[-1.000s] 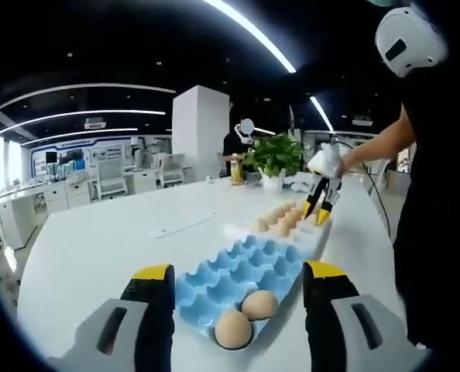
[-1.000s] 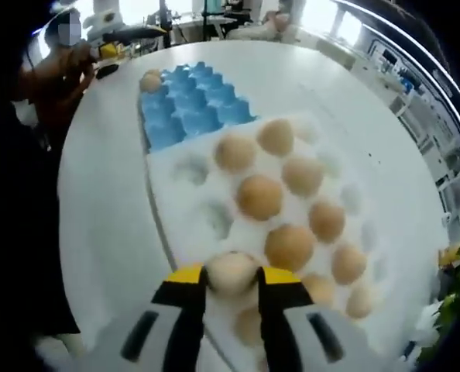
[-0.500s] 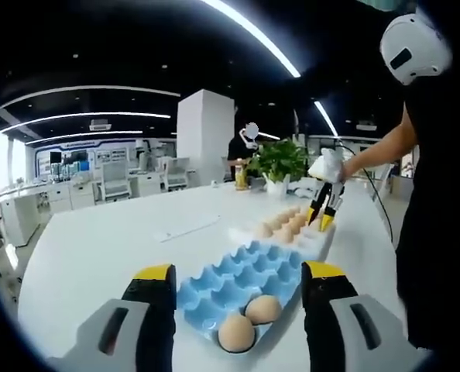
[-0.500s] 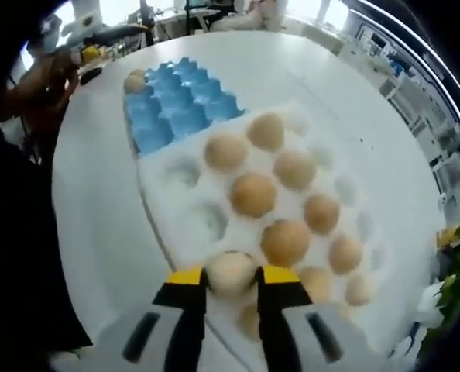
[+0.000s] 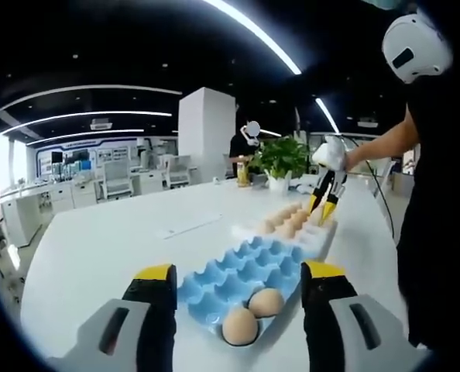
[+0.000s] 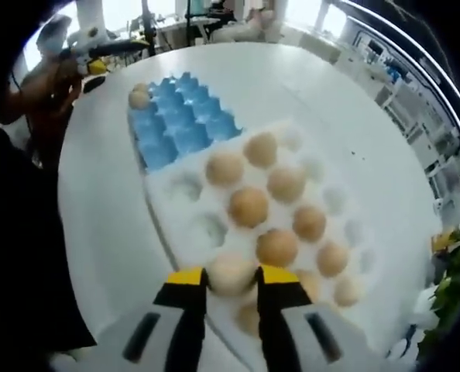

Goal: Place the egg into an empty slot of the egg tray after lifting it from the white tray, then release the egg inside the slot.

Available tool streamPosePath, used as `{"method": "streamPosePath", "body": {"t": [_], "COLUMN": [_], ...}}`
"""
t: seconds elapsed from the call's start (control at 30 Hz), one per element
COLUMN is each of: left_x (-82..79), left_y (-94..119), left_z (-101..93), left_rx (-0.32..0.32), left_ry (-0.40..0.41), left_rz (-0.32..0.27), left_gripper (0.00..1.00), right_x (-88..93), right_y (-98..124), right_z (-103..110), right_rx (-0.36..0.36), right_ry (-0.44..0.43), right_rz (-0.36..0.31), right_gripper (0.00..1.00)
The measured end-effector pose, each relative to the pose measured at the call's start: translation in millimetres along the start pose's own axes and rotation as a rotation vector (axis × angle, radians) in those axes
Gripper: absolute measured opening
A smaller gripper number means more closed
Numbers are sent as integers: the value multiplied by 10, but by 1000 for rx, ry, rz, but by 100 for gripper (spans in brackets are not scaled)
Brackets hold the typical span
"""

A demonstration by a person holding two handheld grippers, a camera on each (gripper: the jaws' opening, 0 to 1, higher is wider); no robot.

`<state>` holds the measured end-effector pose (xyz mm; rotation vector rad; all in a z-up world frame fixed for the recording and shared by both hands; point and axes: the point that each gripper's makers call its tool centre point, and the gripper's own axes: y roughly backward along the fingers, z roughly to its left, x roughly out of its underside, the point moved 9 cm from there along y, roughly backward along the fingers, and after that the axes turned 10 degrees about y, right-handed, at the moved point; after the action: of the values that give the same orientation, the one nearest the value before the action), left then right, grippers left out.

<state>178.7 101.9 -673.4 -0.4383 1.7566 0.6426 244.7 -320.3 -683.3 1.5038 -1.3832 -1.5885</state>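
Egg (image 6: 231, 273) sits pinched between the yellow-tipped jaws of the right gripper (image 6: 231, 280), held above the near edge of the white tray (image 6: 185, 203) — so the lift looks done and the carry is the step in hand. In the right gripper view the camera looks steeply down on the white tray, with its brown eggs and several bare hollows, and on the blue egg tray (image 6: 176, 124) lying just beyond it, touching or nearly so. The next move, as I judge it, calls for travelling over to an open blue slot, lowering until the egg seats, and only then easing the jaws apart. In the left gripper view the left gripper (image 5: 242, 291) hovers low at the blue tray's near end, jaws spread wide and holding nothing, two eggs (image 5: 253, 314) between them in the tray — while the right gripper hangs from an outstretched arm (image 5: 377, 143) over the far tray.
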Motion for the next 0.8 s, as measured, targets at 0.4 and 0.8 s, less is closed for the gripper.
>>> {"method": "streamPosePath", "body": {"t": [0.4,0.8], "left_x": [7,16], "left_y": [4,1], "left_z": [4,-20], "left_rx": [-9,-4], "left_ry": [-8,-7], "left_rz": [2,4], "left_gripper": [68,68], "right_x": [0,-141], "right_y": [3,-1], "right_z": [26,67], "right_rx": [-6,-18], "right_ry": [14,56], "right_rz": [9,-6], "right_gripper": [25,24]}}
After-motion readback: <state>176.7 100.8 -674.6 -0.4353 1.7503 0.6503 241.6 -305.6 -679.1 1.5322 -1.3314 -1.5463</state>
